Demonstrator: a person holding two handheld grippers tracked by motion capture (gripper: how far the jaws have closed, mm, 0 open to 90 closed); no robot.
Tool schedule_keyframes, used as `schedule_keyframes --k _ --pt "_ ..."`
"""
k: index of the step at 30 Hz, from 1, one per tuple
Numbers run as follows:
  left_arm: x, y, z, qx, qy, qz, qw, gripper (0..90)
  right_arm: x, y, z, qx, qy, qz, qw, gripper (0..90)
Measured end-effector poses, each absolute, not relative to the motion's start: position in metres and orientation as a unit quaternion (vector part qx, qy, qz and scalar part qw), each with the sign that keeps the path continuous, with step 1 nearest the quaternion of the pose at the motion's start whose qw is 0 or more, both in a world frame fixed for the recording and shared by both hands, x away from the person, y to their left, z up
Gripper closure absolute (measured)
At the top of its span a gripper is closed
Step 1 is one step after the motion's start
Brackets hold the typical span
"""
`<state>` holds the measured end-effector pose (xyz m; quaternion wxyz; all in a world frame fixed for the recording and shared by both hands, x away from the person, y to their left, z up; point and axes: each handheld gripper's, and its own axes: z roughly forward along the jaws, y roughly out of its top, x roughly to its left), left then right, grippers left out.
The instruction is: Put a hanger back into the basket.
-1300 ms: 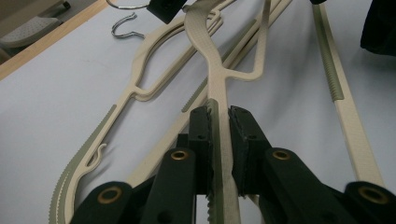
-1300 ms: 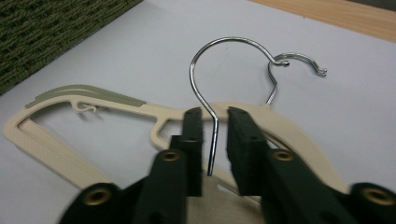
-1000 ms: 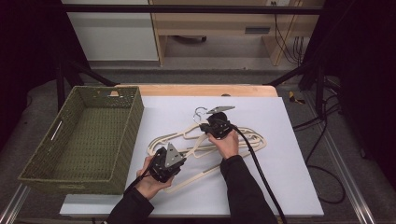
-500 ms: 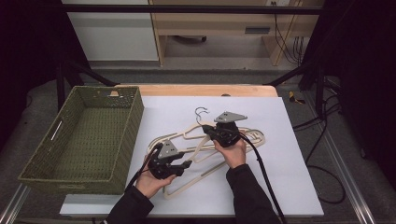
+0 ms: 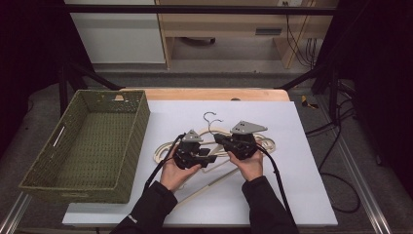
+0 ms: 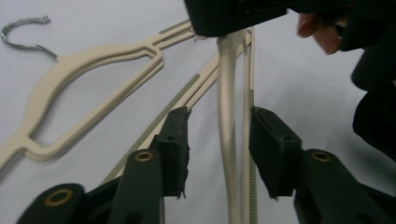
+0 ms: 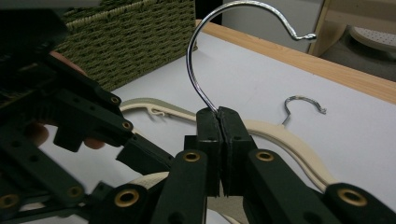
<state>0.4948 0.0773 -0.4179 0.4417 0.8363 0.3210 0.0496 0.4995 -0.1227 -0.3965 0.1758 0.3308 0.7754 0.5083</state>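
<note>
Right gripper (image 7: 218,116) clamps the lifted hanger's hook (image 7: 205,56); left gripper (image 6: 219,140), jaws just narrowing, half-open astride its arm (image 6: 227,121), re-gripping to carry

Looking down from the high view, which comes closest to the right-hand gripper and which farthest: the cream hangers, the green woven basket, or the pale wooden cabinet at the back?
From the right gripper:
1. Cream hangers: directly beneath it on the white table, one held by its metal hook.
2. Green woven basket: off to the left, at the table's edge.
3. Pale wooden cabinet: farthest, on the floor beyond the table's far edge.
</note>
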Motion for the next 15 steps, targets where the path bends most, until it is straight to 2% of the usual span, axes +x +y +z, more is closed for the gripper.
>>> schedule_keyframes --k 6,9,10,11,12,13,15 --pt "0.486 0.075 -0.414 0.842 0.299 0.048 0.446 82.3 0.491 -0.128 -0.392 0.321 0.778 0.508 0.183 88.4" --pt "0.481 0.076 -0.412 0.841 0.296 0.046 0.451 83.3 0.483 -0.128 -0.387 0.323 0.778 0.506 0.186 87.4" --pt "0.477 0.078 -0.41 0.838 0.289 0.037 0.461 84.7 0.476 -0.131 -0.383 0.322 0.777 0.508 0.187 83.2" --pt "0.477 0.078 -0.41 0.838 0.289 0.037 0.461 85.1 0.476 -0.131 -0.383 0.322 0.777 0.508 0.187 83.2" --pt "0.474 0.078 -0.408 0.838 0.285 0.04 0.464 85.2 0.467 -0.134 -0.379 0.321 0.774 0.514 0.185 78.7" --pt "0.47 0.078 -0.406 0.838 0.28 0.044 0.467 85.2 0.467 -0.134 -0.379 0.321 0.774 0.514 0.185 78.7" --pt "0.463 0.078 -0.402 0.838 0.275 0.056 0.469 85.5 0.458 -0.139 -0.375 0.315 0.771 0.521 0.189 72.3"
